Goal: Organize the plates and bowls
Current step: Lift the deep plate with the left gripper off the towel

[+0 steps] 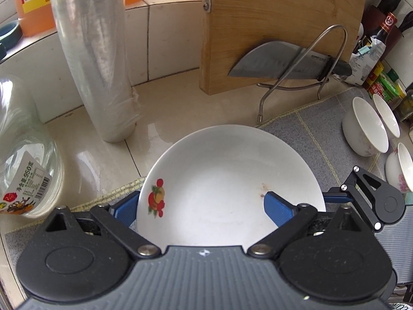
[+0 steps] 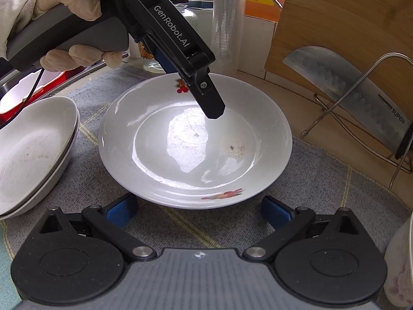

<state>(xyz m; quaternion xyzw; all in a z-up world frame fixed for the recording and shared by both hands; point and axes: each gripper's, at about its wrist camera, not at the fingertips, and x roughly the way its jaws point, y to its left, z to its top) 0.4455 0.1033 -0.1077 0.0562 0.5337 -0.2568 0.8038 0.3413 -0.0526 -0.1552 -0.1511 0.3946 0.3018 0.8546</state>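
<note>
Straddling the rim w/ my left gripper (image 1: 200, 208): jaws wide apart, one blue pad outside the fruit-print plate (image 2: 195, 139), the other over its inner slope, neither pressing yet as far as I can tell. Right gripper (image 2: 198, 210) hangs just short of the plate's near edge, jaws spread, nothing between them.

Plate sits flat on the grey mat (image 2: 322, 188) on the surface, just beside a stack of two plates (image 2: 33, 149) at left. Further right, three small bowls (image 1: 365, 126) wait on the mat, well apart from the plate.

Risks, imo: the glaze looks slick & the rim is thin, so a shallow bite could let the plate pivot or slip on lift. Tilting it toward the stack could chip both rims. Beyond the plate, the cleaver (image 2: 346, 90) in its wire rack (image 2: 333, 115) against the cutting board (image 1: 281, 13), plus the wrap roll (image 1: 93, 51), stand near; a wide swing could knock them.
</note>
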